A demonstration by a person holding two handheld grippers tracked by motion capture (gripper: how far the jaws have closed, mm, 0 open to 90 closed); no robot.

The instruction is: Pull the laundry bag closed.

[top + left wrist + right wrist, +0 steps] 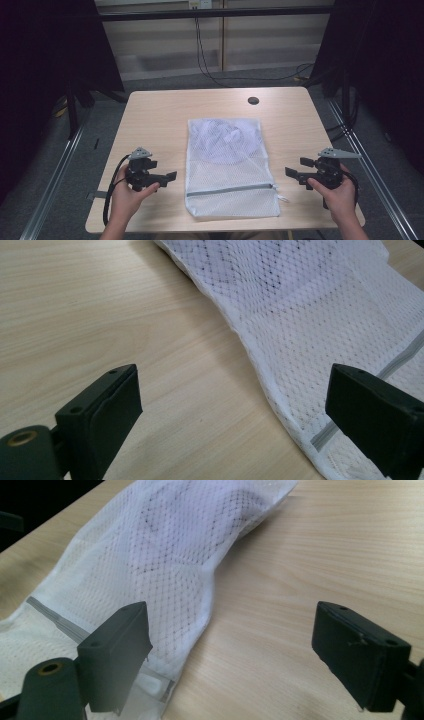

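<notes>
White mesh laundry bag [231,167]: lies mid-table [150,115], long axis running away from you, zip across the near end. Your left gripper [172,176] sits nearer its edge; right gripper [289,173] farther off. Both jaws wide, empty.

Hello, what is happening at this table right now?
A person sits at a wooden table with a hand-held gripper in each hand. A white mesh bag, zipper closed, lies flat between them with something pale inside. The left hand-held gripper and the right hand-held gripper point at the bag from either side, jaws open and holding nothing. Neither touches the bag.
</notes>
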